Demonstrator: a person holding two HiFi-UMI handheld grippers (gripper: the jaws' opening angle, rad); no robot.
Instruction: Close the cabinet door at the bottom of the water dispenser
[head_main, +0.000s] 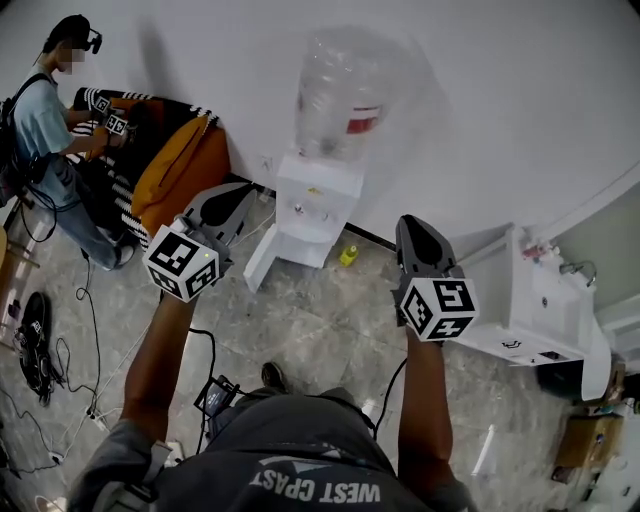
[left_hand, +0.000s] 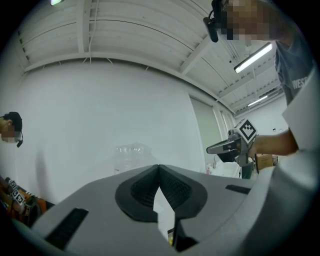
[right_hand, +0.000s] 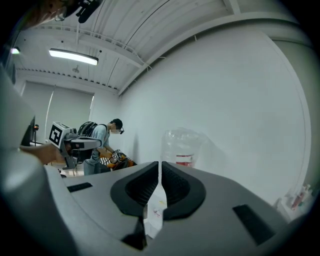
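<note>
A white water dispenser (head_main: 318, 200) stands against the wall with a clear bottle (head_main: 337, 92) on top. Its bottom cabinet door (head_main: 262, 262) hangs open, swung out to the left. Both grippers are held level in the air in front of it, apart from it. My left gripper (head_main: 238, 195) is shut and empty, left of the dispenser above the open door. My right gripper (head_main: 414, 224) is shut and empty, to the dispenser's right. In the left gripper view the shut jaws (left_hand: 159, 167) frame the dispenser's white body. In the right gripper view the bottle (right_hand: 182, 147) rises above the shut jaws (right_hand: 160, 164).
A small yellow bottle (head_main: 348, 256) lies on the floor right of the dispenser. A white sink unit (head_main: 520, 300) stands at the right. A person (head_main: 50, 130) works at the left beside an orange and striped heap (head_main: 180, 165). Cables (head_main: 90, 330) trail over the floor.
</note>
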